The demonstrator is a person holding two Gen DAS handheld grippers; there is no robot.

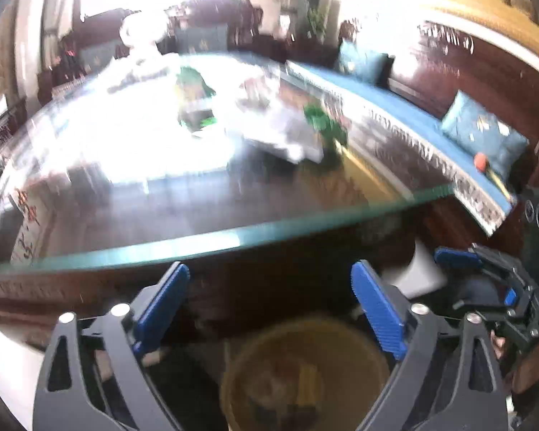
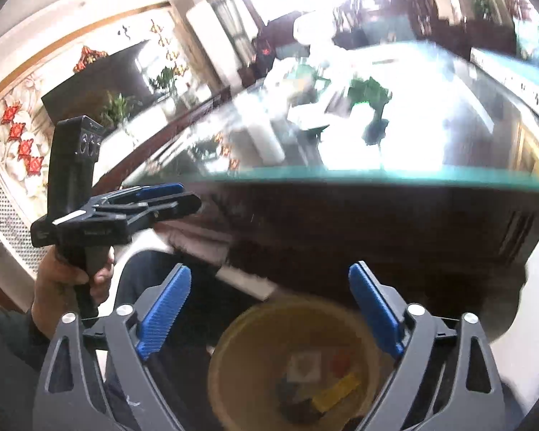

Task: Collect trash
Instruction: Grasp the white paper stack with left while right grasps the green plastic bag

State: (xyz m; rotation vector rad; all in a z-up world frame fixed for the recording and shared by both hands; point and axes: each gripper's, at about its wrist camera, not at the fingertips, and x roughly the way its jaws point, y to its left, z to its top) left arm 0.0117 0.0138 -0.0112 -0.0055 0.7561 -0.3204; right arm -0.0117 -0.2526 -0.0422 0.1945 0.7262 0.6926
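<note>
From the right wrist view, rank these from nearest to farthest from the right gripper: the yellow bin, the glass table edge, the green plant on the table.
1. The yellow bin: directly below the open right gripper, trash inside.
2. The glass table edge: ahead, above the dark wooden side.
3. The green plant: farther back on the tabletop, slightly right.

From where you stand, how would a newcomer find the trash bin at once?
Start at the big glass-topped wooden table. Look down in front of its dark side panel, to the floor below both open grippers. There stands the round yellowish bin, open at the top, with scraps inside, including a yellow strip; nothing else down there is round or yellowish.
</note>
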